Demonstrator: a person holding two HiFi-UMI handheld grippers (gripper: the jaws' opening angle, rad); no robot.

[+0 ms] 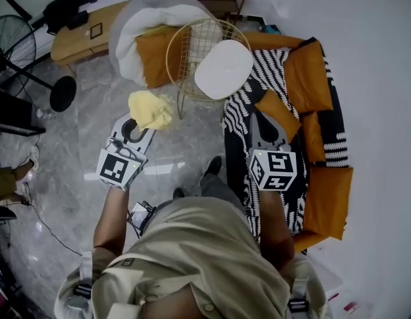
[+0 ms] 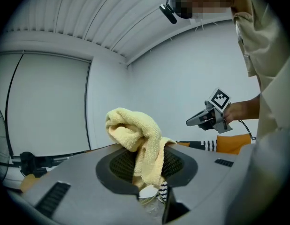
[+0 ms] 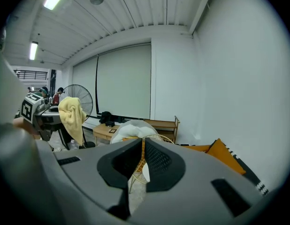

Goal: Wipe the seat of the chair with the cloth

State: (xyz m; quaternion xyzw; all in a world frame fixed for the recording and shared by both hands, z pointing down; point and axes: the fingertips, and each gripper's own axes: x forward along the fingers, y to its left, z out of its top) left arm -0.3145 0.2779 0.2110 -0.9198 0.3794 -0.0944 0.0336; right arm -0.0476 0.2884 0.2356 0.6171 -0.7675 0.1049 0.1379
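Note:
A yellow cloth (image 1: 150, 109) hangs bunched from my left gripper (image 1: 134, 129), which is shut on it; in the left gripper view the cloth (image 2: 138, 142) drapes between the jaws. The gold wire chair (image 1: 192, 58) with its white round seat (image 1: 223, 68) stands ahead, to the right of the cloth. My right gripper (image 1: 261, 133) is shut with nothing in it, held over the striped sofa (image 1: 259, 78) just below the seat. In the right gripper view the chair (image 3: 144, 146) shows past the jaws and the cloth (image 3: 72, 116) hangs at left.
An orange and black-and-white striped sofa with orange cushions (image 1: 308, 78) runs along the right wall. A white armchair with an orange cushion (image 1: 151, 35) stands behind the wire chair. A standing fan (image 1: 12, 48) and a wooden bench (image 1: 82, 35) are at far left. Marble floor (image 1: 92, 111) lies below.

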